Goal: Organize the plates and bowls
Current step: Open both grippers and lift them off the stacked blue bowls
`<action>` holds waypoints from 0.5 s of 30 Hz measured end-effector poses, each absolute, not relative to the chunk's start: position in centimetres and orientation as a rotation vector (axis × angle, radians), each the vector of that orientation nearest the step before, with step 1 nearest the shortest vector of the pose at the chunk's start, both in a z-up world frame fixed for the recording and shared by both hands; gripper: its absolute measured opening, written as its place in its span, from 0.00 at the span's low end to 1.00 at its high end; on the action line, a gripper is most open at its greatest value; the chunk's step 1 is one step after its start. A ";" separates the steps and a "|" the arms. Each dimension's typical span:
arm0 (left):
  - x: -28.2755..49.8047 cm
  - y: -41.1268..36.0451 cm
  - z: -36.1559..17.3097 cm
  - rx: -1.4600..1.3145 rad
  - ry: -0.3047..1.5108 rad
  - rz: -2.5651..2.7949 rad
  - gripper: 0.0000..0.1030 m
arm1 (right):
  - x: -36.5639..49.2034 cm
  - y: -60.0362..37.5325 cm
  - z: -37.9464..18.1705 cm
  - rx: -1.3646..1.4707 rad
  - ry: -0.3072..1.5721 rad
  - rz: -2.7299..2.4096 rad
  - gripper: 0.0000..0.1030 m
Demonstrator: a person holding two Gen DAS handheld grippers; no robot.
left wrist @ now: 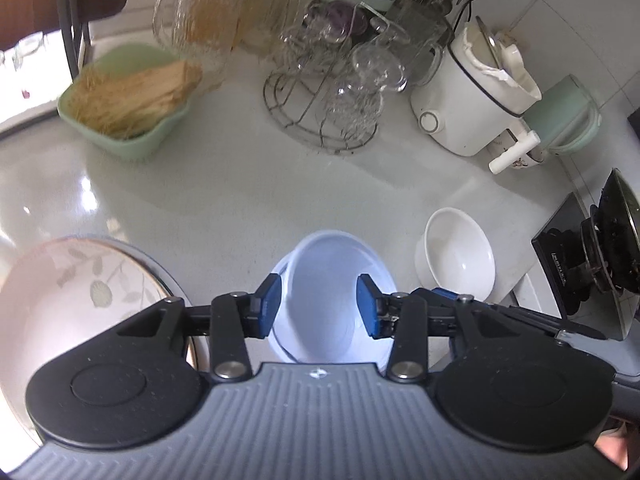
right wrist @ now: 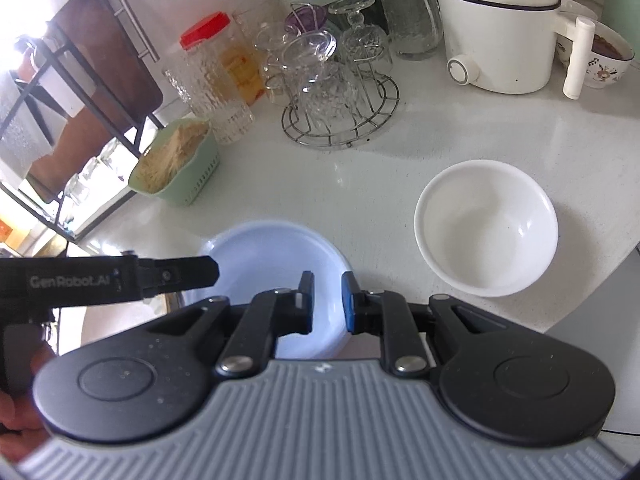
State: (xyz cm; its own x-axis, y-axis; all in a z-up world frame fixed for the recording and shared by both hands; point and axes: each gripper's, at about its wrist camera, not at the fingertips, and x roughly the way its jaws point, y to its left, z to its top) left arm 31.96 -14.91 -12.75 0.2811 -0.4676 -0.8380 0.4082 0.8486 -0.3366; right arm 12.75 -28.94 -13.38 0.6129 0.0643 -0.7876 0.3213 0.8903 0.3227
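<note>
Both grippers sit over the blue bowl [left wrist: 332,300], at the near edge of the counter [left wrist: 224,192].

Left gripper [left wrist: 318,306]: jaws apart, pads clear of the bowl wall on both sides, nothing between them but the bowl's open inside. Released. Right gripper [right wrist: 327,304]: jaws parted by a narrow gap, above the bowl's near-right rim, not pinching it as far as I can see. Also released.

The blue bowl looks like two nested ones: a second rim shows at its left side in the left wrist view. Can't confirm.

Step in hand, my read: a bowl has just been set down or stacked here and both hands are letting go.

Other pieces:
- white bowl [right wrist: 486,228] stands alone, right of the blue bowl, a little farther back, apart from it.
- patterned plate [left wrist: 76,300] at near left, partly hidden under the left gripper body.

Next move, likely: go for the white bowl with the right gripper. It calls for jaws opened wider, one pad inside the rim and one outside, then lift and carry over to the blue bowl.

Risk: the glass rack [right wrist: 340,96] is just beyond; keep the swing low and near.
</note>
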 end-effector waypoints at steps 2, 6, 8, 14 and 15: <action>32.0 -14.9 -12.2 -0.060 1.134 -0.591 0.46 | 12.7 -29.0 -13.0 0.471 0.895 -0.155 0.31; 31.9 -14.7 -10.8 -0.065 1.108 -0.603 0.46 | 12.4 -29.0 -11.8 0.468 0.855 -0.154 0.31; 31.8 -14.6 -9.8 -0.067 1.084 -0.611 0.46 | 12.2 -29.0 -11.0 0.465 0.824 -0.167 0.31; 30.7 -15.0 -5.9 -0.001 0.959 -0.620 0.46 | 11.4 -29.0 -7.7 0.443 0.722 -0.182 0.31; 30.5 -15.0 -5.2 0.000 0.943 -0.633 0.46 | 11.2 -29.1 -7.0 0.436 0.704 -0.188 0.31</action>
